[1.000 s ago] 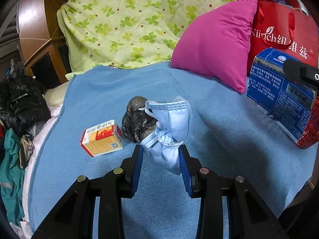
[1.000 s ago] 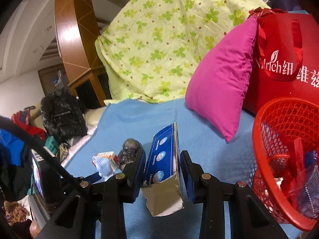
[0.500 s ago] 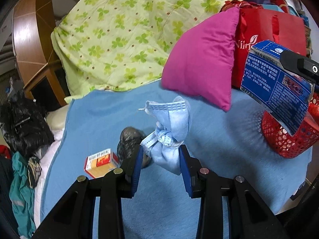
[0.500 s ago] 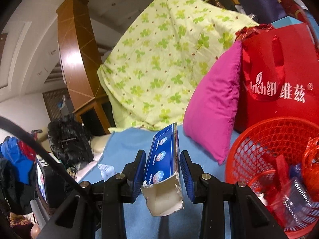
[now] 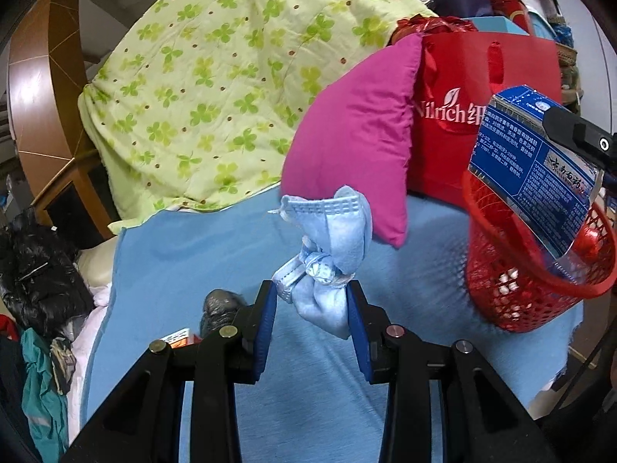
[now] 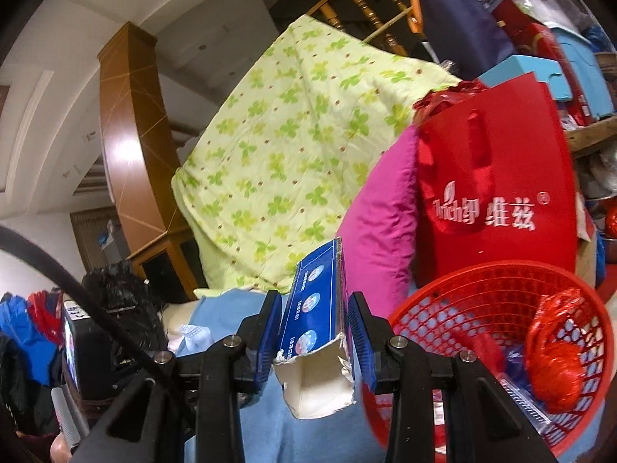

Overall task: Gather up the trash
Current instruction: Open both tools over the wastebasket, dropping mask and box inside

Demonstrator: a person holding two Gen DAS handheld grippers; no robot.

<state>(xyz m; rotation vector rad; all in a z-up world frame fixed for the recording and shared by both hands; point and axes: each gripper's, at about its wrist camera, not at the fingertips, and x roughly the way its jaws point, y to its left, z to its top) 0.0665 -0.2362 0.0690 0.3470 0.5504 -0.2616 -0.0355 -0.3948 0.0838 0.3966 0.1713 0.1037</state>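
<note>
My left gripper (image 5: 311,301) is shut on a crumpled blue face mask (image 5: 331,247) and holds it above the blue bed sheet. My right gripper (image 6: 313,316) is shut on a torn blue toothpaste box (image 6: 314,324), also seen in the left wrist view (image 5: 534,173) over the red mesh basket (image 5: 528,289). The basket (image 6: 482,281) stands at the bed's right edge and holds red wrapping and other trash. A dark crumpled bag (image 5: 218,308) and an orange-white carton (image 5: 179,337) lie on the sheet behind my left fingers.
A magenta pillow (image 5: 358,135), a red shopping bag (image 5: 474,88) and a green clover quilt (image 5: 216,88) stand at the back of the bed. A black jacket (image 5: 34,270) and clothes lie off the left edge.
Both grippers have lifted and moved right toward the basket. The toothpaste box now hangs over the basket's rim. The mask is higher above the sheet; the carton and dark bag have slid behind my left fingers.
</note>
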